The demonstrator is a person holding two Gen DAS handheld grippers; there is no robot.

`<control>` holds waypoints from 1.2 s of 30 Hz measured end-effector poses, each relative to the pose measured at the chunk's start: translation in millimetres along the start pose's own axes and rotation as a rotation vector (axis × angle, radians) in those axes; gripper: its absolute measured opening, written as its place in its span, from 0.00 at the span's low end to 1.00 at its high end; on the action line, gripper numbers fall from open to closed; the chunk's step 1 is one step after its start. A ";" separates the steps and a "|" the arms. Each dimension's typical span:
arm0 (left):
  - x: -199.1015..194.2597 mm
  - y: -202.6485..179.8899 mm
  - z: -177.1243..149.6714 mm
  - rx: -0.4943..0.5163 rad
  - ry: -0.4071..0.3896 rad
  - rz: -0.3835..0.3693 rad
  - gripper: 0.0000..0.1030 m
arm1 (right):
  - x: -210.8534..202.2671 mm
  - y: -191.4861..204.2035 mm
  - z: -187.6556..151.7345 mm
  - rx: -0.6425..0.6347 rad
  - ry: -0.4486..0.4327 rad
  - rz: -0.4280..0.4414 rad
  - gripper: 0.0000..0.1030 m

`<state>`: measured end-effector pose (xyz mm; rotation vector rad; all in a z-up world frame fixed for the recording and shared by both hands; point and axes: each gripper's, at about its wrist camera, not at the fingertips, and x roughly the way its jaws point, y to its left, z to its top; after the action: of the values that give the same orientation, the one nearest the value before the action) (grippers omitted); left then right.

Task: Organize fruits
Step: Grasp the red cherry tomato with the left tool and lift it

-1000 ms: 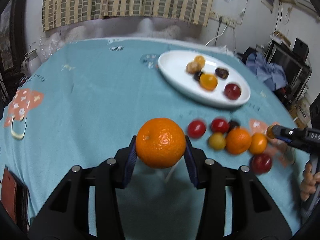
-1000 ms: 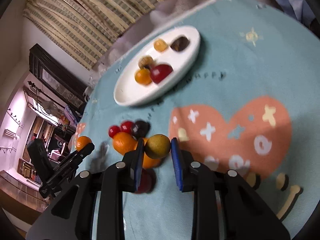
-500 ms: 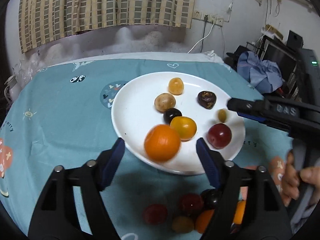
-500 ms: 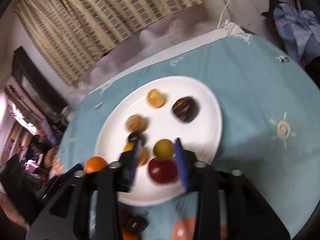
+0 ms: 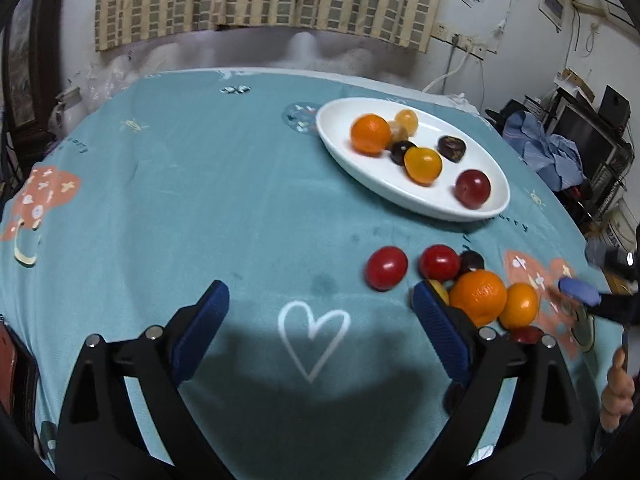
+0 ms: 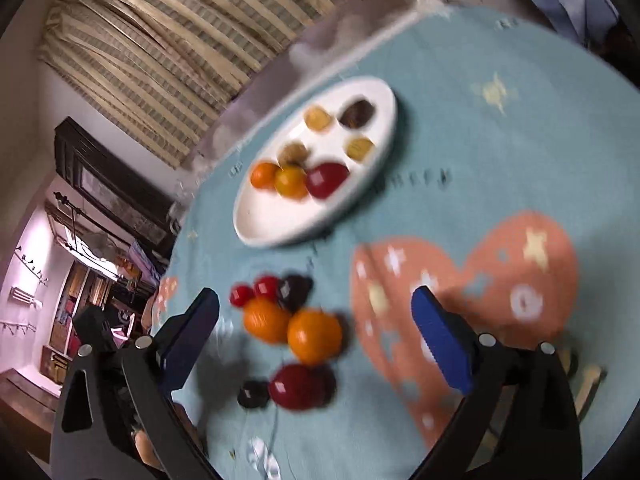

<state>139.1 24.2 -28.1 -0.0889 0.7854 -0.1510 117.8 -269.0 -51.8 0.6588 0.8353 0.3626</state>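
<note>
A white oval plate (image 5: pixel 486 168) at the table's far right holds an orange (image 5: pixel 370 134), a yellow fruit (image 5: pixel 422 165), a red plum (image 5: pixel 472 189), a dark fruit (image 5: pixel 451 148) and others. It also shows, blurred, in the right wrist view (image 6: pixel 260 224). Loose fruit lies on the cloth: two red tomatoes (image 5: pixel 386 268), an orange (image 5: pixel 478 297), a smaller orange (image 5: pixel 519 305). My left gripper (image 5: pixel 320 312) is open and empty, above the cloth left of the pile. My right gripper (image 6: pixel 316 332) is open and empty over two oranges (image 6: pixel 314 335) and a red plum (image 6: pixel 298 385).
The teal tablecloth (image 5: pixel 180 200) carries a white heart print (image 5: pixel 314 334) and an orange patch (image 6: pixel 480 280). The right gripper (image 5: pixel 580 291) shows at the left wrist view's right edge. Curtains, a wall and cluttered shelves surround the table.
Both grippers let go of their fruit on the plate, an orange and a small yellow fruit. Both pulled back, open, towards the loose pile on the cloth.
</note>
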 end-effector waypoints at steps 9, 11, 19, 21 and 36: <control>22.9 -24.4 10.0 0.114 0.020 0.047 0.95 | 6.1 -10.8 10.2 0.091 0.049 0.036 0.94; 28.0 -35.4 11.6 0.165 0.022 0.066 0.95 | 5.6 -13.3 10.3 0.109 0.053 0.033 0.94; 37.6 -30.2 11.7 0.215 0.056 0.206 0.95 | 2.5 -6.9 9.2 0.088 0.043 0.017 0.94; 29.4 -22.0 9.4 0.224 0.029 0.247 0.95 | 0.8 -6.5 9.4 0.087 0.038 0.022 0.94; 57.9 -3.5 30.6 0.114 0.101 0.023 0.59 | -2.2 4.9 6.9 0.011 0.010 -0.005 0.94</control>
<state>200.8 11.7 -46.5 0.0357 0.8765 -0.1788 121.6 -269.3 -43.9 0.6659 0.8489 0.3575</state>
